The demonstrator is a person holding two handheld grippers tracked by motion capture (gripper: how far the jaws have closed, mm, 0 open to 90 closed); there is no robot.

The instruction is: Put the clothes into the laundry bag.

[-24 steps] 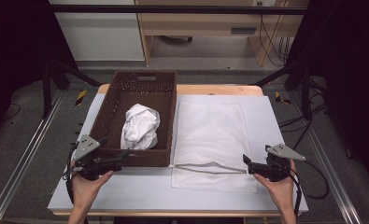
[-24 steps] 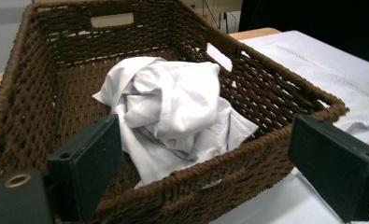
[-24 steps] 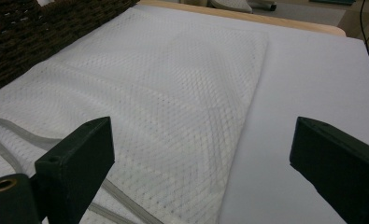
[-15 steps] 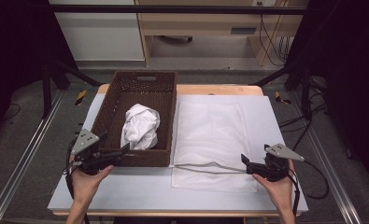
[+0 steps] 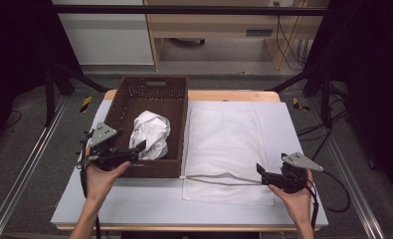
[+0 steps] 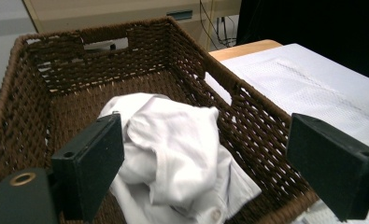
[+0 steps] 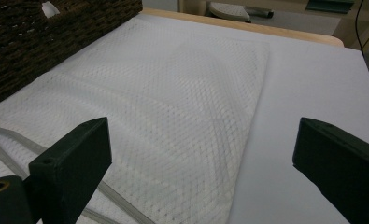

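A white table [image 5: 293,124] carries a flat mesh laundry bag [image 5: 226,144] on the right and a wicker basket [image 5: 134,92] on the left, a crumpled white shirt [image 5: 151,134] lying at its near end. The left gripper [image 5: 137,149] hangs at the basket's near rim, jaws apart and empty, aimed at the shirt. I'd bite deep into the bunched folds. The right gripper [image 5: 259,172], jaws wide too, waits by the bag's near edge.

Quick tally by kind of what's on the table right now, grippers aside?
Wicker basket: 1
Crumpled white garment in the basket: 1
White mesh bag flat beside the basket: 1
Total: 3
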